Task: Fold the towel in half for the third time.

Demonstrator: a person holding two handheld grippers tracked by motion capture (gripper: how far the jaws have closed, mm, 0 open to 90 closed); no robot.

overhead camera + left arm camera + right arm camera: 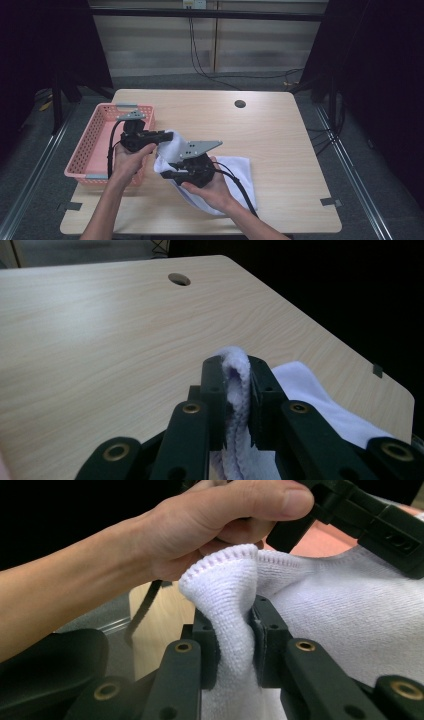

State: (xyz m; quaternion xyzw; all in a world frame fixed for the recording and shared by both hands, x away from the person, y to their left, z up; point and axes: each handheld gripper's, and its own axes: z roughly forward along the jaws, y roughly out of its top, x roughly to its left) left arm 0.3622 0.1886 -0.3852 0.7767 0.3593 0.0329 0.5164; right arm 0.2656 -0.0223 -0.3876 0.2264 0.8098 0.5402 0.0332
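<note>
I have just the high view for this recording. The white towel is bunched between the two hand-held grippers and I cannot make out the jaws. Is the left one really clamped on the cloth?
Observer: Yes. In the left gripper view the left hand-held gripper has both jaws pressed on a folded edge of the white towel.
Operator: And the right one?
Observer: The right hand-held gripper also pinches the towel, just below a stitched hem that bulges above its jaws.
Operator: Where does the left hand sit relative to that pinch?
Observer: Close behind it in the right gripper view, nearly against the bulging hem.
</note>
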